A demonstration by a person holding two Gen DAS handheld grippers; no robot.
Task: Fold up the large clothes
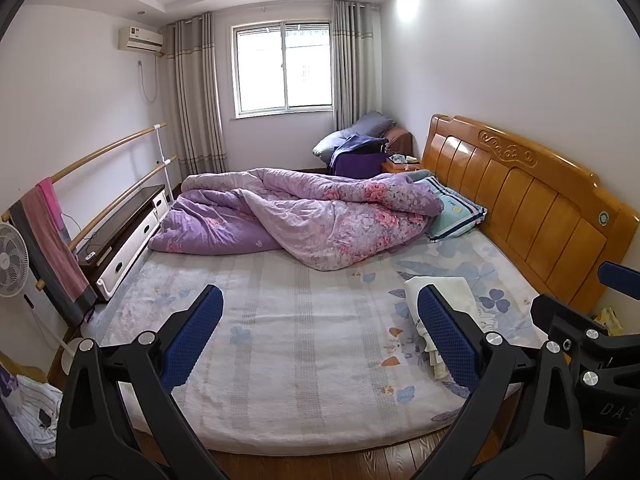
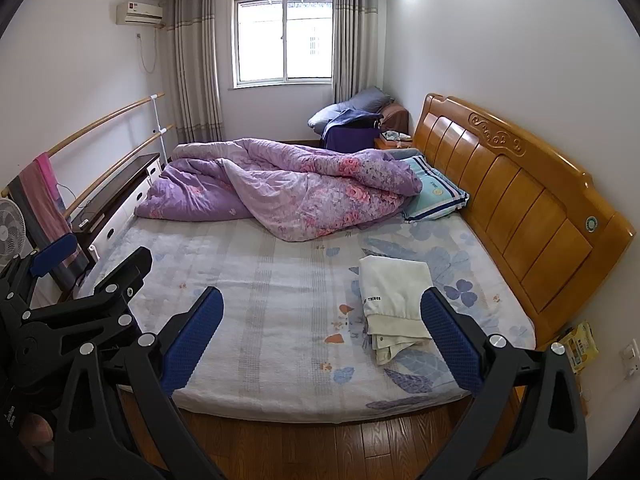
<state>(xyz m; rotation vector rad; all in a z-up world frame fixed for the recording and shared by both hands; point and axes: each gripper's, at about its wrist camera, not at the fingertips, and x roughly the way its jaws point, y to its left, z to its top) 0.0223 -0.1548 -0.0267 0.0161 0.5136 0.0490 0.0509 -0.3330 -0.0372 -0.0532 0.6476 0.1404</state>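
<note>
Right now both my grippers hang over the near edge of the bed [image 2: 280,288], jaws spread wide and holding nothing. My left gripper [image 1: 318,334] faces bare sheet; my right gripper [image 2: 322,338] sits beside it on the right, its frame showing at the right edge of the left view. The garment [image 2: 394,300], a white piece with small dark lettering, lies on the right half of the bed near the headboard [image 2: 520,200], already folded into a rough stack with loose layers poking out at its near end. The quilt [image 2: 280,188] is heaped at the far side, well apart from it. I judge folding is either finished or between pieces. Next I would reach right and forward, then pinch those loose near edges.
</note>
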